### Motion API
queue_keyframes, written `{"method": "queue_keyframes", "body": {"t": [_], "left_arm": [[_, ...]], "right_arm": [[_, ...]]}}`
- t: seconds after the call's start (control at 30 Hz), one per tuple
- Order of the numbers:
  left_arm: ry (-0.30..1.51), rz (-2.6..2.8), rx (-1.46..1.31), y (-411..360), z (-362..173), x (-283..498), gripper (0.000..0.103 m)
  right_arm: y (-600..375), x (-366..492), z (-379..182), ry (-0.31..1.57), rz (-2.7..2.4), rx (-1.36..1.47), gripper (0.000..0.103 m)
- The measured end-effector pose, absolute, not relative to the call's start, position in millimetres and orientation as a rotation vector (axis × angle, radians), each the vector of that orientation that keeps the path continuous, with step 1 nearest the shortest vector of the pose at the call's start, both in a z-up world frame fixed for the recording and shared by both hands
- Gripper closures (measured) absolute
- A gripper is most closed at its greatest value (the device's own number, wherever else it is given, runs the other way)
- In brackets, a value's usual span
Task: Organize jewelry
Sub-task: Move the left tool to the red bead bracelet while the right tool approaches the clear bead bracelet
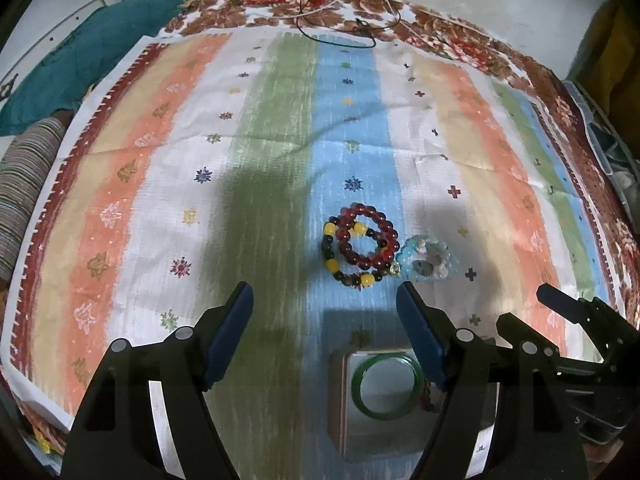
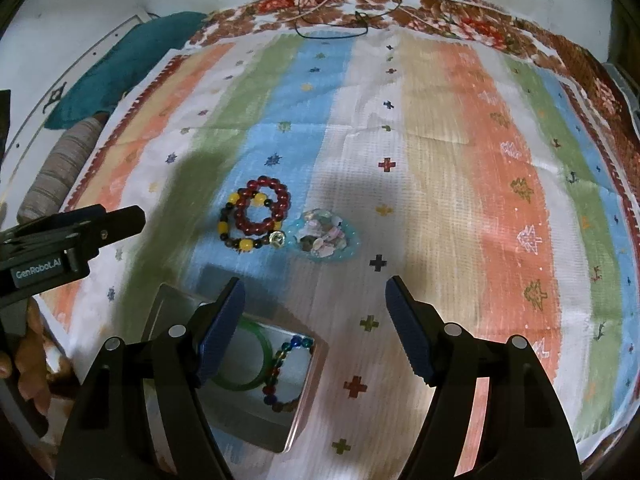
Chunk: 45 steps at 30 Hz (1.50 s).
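Note:
A dark red bead bracelet [image 1: 385, 256] [image 2: 244, 218] lies on a yellow and dark bead bracelet [image 1: 332, 266] [image 2: 245, 244] on the striped cloth. Beside them lies a light blue bracelet with shell pieces [image 1: 427, 260] [image 2: 325, 238]. A metal tin [image 1: 340, 412] [image 2: 298, 412] holds a green bangle [image 1: 362, 376] [image 2: 264, 344] and a multicoloured bead bracelet [image 2: 278, 364]. My left gripper [image 1: 325, 300] is open and empty above the tin, just short of the loose bracelets. My right gripper [image 2: 314, 296] is open and empty, to the right of the tin.
The striped cloth [image 1: 168, 184] [image 2: 480, 184] covers a floral sheet [image 1: 280, 0]. A black cord [image 1: 340, 28] lies at the far edge. A teal cloth [image 1: 80, 60] and a striped roll [image 1: 24, 192] lie at the left. The other gripper shows in each view [image 1: 580, 320] [image 2: 80, 232].

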<state>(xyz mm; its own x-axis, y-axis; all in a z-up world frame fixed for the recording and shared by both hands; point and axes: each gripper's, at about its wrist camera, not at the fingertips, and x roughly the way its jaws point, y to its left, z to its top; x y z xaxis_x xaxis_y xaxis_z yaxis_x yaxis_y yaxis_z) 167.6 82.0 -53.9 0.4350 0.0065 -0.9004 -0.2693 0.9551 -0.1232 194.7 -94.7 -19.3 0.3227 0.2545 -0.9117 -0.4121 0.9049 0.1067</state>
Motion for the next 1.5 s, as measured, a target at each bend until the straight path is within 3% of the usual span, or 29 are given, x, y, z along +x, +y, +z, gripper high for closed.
{"method": "queue_keyframes", "body": {"t": [1.5], "left_arm": [[1.23, 0.123, -0.188, 78.7, -118.0, 258.1, 0.031]], "right_arm": [[-61.2, 248.8, -67.6, 1.251, 0.414, -0.249, 0.03]]}}
